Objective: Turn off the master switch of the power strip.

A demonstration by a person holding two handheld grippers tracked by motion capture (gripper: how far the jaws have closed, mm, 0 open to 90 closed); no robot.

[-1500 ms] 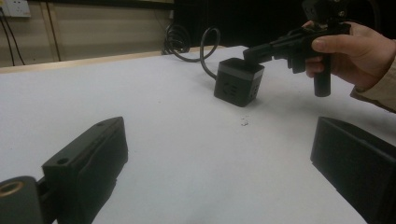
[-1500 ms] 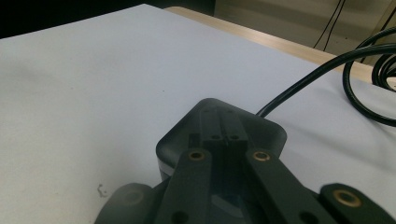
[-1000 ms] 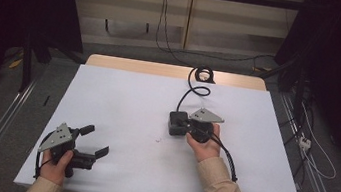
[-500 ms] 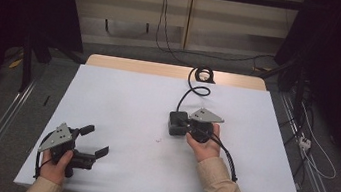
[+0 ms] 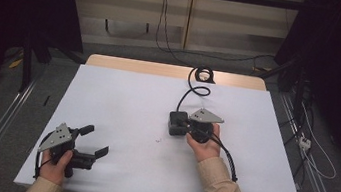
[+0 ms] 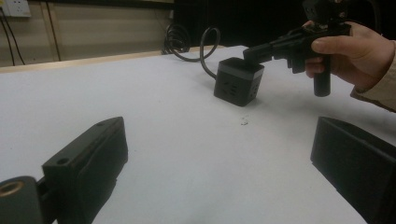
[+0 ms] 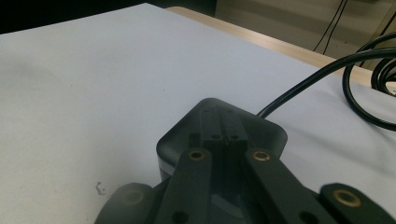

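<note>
While the left gripper [image 5: 93, 141] rests with jaws wide apart, the right gripper [image 5: 182, 124] is squeezed together over the small black cube-shaped power box [image 5: 176, 123] mid-table on the white tabletop [image 5: 127, 100].

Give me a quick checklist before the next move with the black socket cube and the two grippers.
1. Right gripper jaws shut, tips over the socket cube top: ok.
2. Cube actually gripped: cannot tell.
3. Cube resting flat on the white table: ok.
4. Cube's black cable slack, coiled at the far edge: ok.
5. Left gripper jaws open, holding nothing, well apart from the cube: ok.
6. Small crumb lies on the table near the cube: not ok.
</note>
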